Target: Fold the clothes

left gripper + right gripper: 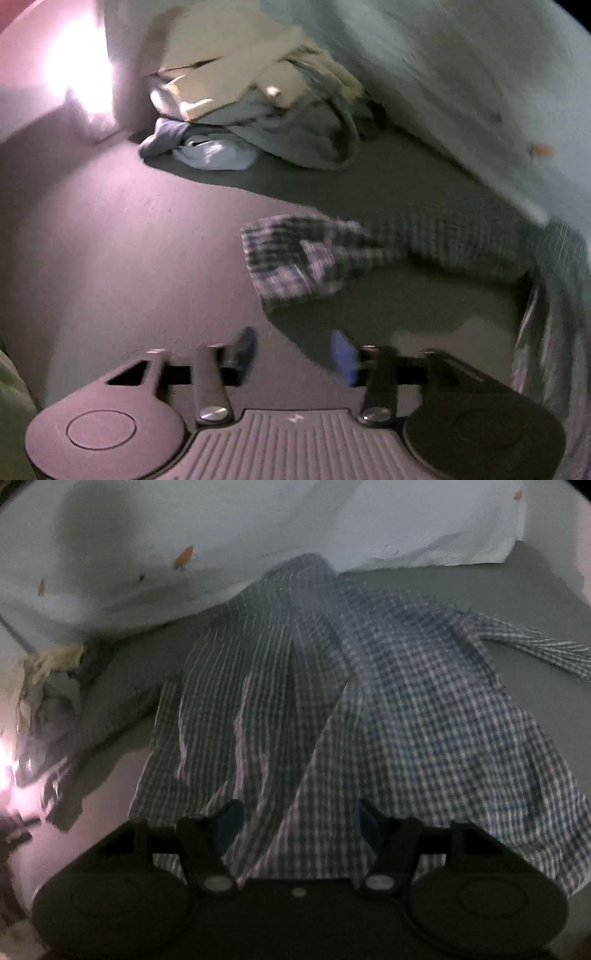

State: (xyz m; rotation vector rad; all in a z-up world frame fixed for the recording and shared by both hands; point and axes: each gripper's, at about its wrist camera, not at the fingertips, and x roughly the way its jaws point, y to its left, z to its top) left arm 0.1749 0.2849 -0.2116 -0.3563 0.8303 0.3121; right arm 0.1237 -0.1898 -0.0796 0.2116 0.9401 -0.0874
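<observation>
Here, nearest the left wrist lens, we note the left gripper [295, 354] with its blue-tipped fingers [345, 356] standing apart and nothing between them. Only bare surface [110, 258] shows under the gap. The picture is smeared by blur, so fine detail is lost.

Just beyond the left gripper, up and a little to the right, we see one end of the checked shirt [291, 254]. It looks like a sleeve or cuff, bunched, lying clear of the fingertips and not touching them. The rest of the shirt trails off to the right, into shadow.

Farther back on the same side, we log a heap of clothes [258, 122], grey, pale blue and cream pieces piled together against a pale draped sheet [443, 81]. A bright glare washes out the far left corner.

From the right wrist lens, we record the right gripper [299, 821] with its jaws also apart. The checked shirt [332, 701] lies directly under and ahead of it, spread in long loose folds over the grey surface [480, 587]. Cloth shows in the gap between the fingers, yet the pads do not press on it as far as we can tell.

One sleeve runs out to the far right. Beyond the shirt's far end, the pale sheet [221, 524] hangs, marked with small orange flecks [183, 556]. At far left, a crumpled cream cloth [51, 661] sits beside the sheet.
</observation>
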